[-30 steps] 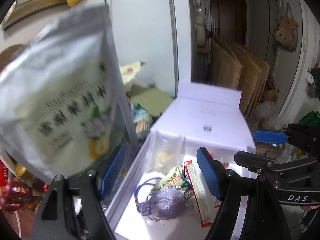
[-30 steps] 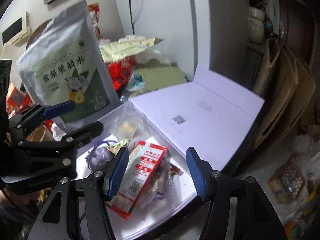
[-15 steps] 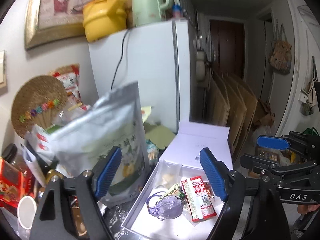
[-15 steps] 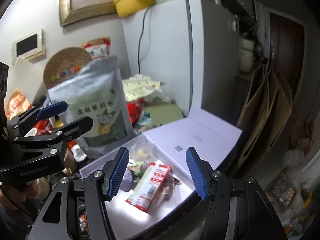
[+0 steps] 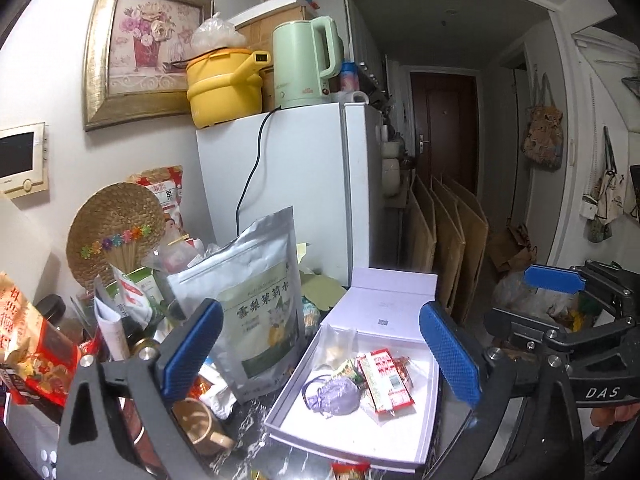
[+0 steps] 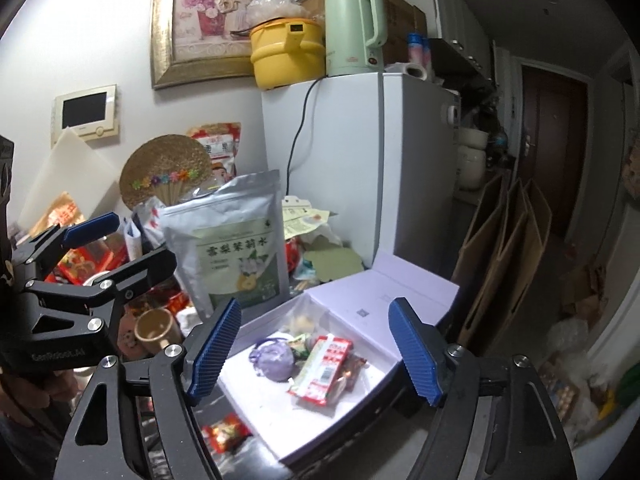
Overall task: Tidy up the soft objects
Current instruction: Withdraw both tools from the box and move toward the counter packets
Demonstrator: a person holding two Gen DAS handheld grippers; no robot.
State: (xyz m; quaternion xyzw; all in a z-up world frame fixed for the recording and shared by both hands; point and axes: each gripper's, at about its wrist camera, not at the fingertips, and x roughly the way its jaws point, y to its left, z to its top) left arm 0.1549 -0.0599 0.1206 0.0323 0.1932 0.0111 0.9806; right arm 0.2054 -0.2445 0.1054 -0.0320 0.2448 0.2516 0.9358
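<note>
An open white box (image 5: pixel 280 412) (image 6: pixel 384 372) lies on the cluttered table. In it are a purple drawstring pouch (image 5: pixel 334 396) (image 6: pixel 274 362), a red and white snack packet (image 5: pixel 384 380) (image 6: pixel 326 362), a small green packet and a clear bag. A silver and green stand-up pouch (image 5: pixel 256 296) (image 6: pixel 232 240) stands upright just left of the box. My left gripper (image 5: pixel 320 352) hangs above and in front of the box, its jaws opening wide with nothing between them. My right gripper (image 6: pixel 314 354) is likewise raised, jaws opening and empty. Each gripper shows at the edge of the other's view.
A white fridge (image 5: pixel 296 184) stands behind the table, with a yellow pot (image 5: pixel 224 84) and a green kettle (image 5: pixel 306 64) on top. Snack bags, a woven fan (image 5: pixel 114 228) and a brown cup (image 6: pixel 154 330) crowd the left. Cardboard sheets (image 5: pixel 444 248) lean at right.
Both grippers have pulled back and upward from the box and opened wider. The silver pouch, close and tilted at the left gripper a second ago, now stands free beside the box.
</note>
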